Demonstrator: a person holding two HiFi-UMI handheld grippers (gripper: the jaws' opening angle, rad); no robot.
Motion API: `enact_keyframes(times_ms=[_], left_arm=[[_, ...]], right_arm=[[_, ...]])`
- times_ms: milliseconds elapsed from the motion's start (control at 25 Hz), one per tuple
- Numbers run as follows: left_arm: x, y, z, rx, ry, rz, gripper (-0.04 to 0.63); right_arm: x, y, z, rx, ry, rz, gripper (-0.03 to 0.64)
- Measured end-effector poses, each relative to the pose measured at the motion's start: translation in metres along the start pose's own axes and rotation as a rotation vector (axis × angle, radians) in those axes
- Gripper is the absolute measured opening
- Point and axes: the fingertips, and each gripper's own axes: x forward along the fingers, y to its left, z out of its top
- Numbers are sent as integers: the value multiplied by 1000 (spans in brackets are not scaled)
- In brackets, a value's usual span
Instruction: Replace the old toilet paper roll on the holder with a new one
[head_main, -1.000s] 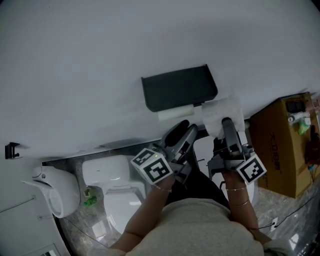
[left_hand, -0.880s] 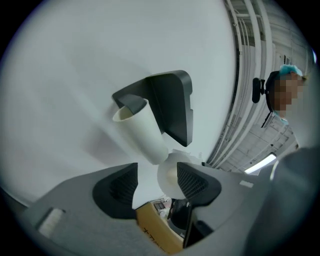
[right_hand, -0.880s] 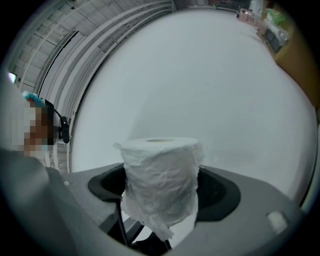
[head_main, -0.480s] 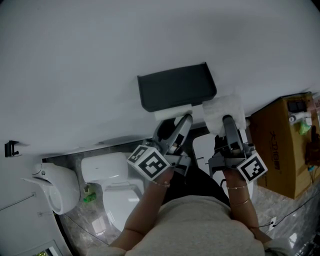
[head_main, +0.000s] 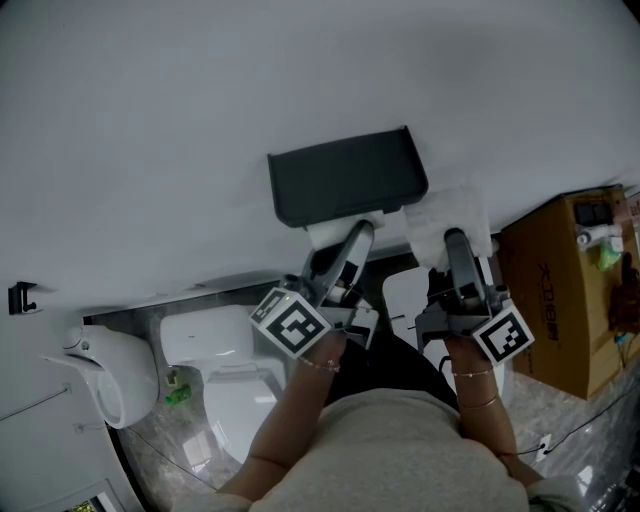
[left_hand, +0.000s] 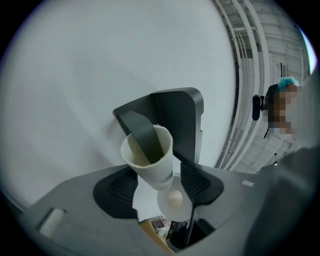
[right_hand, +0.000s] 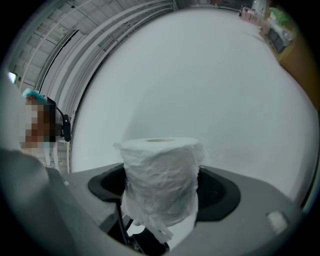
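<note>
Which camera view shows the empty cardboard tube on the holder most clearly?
The left gripper view: the cardboard tube sits large near the centre, its open end threaded on the holder's arm. The head view shows only a pale strip under the holder cover. The right gripper view does not show it.

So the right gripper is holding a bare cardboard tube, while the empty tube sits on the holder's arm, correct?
Not quite. The right gripper holds a full wrapped toilet paper roll, not a bare tube, as the right gripper view shows. The empty tube does sit on the holder's arm.
</note>
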Motion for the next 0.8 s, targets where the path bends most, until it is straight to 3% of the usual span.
enact_keyframes(times_ms=[120,800], left_arm=[[0,1,-1,17,9,-2,213],[13,-4,-7,-23,50,-68,212]], right_arm=[[0,0,2,-2,-4,1,414],[-4,-1,3,-37,0,-30,414]])
